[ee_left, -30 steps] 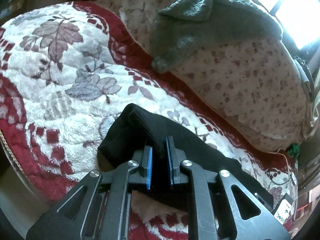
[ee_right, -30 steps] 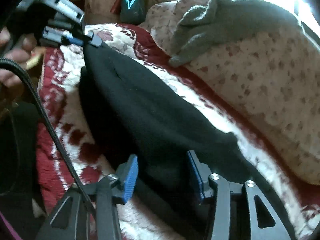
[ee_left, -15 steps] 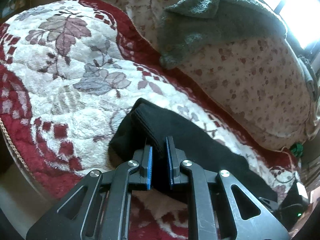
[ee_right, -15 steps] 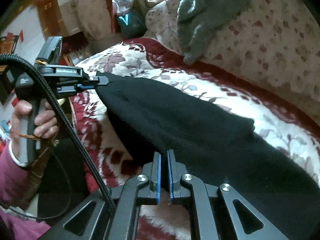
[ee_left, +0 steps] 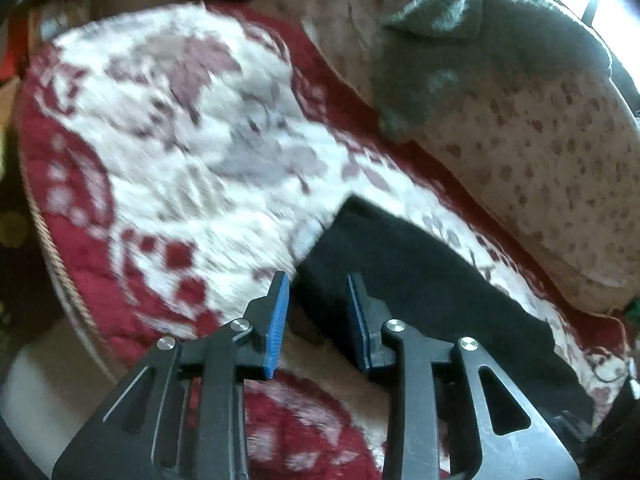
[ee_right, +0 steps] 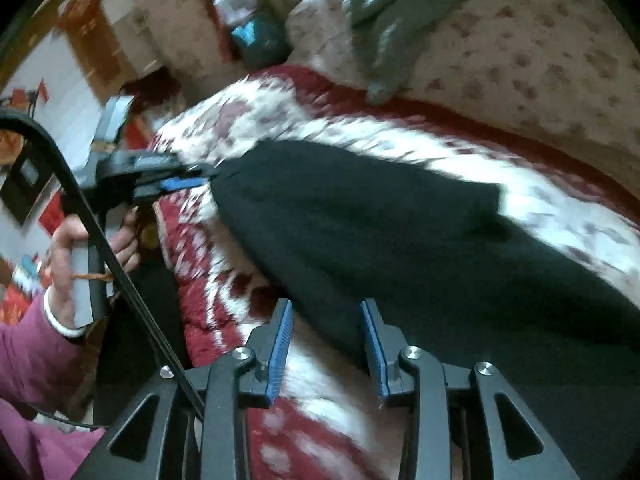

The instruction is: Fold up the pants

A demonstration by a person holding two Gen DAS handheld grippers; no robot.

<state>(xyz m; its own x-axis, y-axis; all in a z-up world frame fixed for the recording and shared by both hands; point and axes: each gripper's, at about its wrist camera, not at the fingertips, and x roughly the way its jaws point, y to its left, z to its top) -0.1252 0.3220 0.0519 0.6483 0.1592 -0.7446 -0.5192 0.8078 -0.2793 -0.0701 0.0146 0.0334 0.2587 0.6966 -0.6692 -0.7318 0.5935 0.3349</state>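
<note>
Black pants (ee_left: 420, 280) lie stretched in a long strip on a red-and-white flowered blanket (ee_left: 192, 168). My left gripper (ee_left: 317, 278) is opening. The pants' folded end rests on the blanket between its blue pads (ee_left: 277, 320), which do not press on it. In the right wrist view the pants (ee_right: 380, 220) run from near right to far left. My right gripper (ee_right: 326, 304) is opening too, over the pants' near edge, with cloth between its jaws but not pinched. The left gripper (ee_right: 188, 176) shows there at the pants' far end, held by a hand (ee_right: 68, 248).
A grey towel (ee_left: 480, 52) drapes over a spotted cream cushion (ee_left: 560, 184) behind the blanket. The blanket's edge (ee_left: 52, 248) drops off at the left. A black cable (ee_right: 104, 240) crosses the right wrist view beside a pink sleeve (ee_right: 28, 360). A teal bag (ee_right: 256, 40) stands at the back.
The left gripper, shut on the pants' end before, has opened and the end now lies on the blanket. The right gripper closed half a second ago and has opened again.
</note>
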